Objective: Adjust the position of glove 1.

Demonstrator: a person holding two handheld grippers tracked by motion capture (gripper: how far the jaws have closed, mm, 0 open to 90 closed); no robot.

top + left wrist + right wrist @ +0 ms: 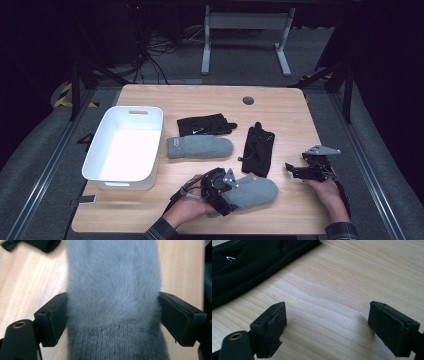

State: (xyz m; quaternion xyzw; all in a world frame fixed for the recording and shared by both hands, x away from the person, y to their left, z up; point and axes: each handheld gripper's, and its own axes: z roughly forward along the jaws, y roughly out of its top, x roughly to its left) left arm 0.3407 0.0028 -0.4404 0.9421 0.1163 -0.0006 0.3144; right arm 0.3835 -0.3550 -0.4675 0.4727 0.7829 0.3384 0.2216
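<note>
In the left gripper view the grey mitten [112, 297] runs out of the picture at top and bottom. The left gripper [223, 192] covers its cuff in the high view. In the right gripper view the black glove [249, 267] is cut off at the top left edge.

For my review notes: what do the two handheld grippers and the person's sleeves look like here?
Both are black. The left gripper has a small grey plate on top and a dark cable trailing beside the hand. The right gripper carries a grey three-cornered plate. Up close, each jaw ends in a blocky black pad with worn edges, and a brass-coloured ring sits low at the left. The sleeves are dark plaid.
</note>
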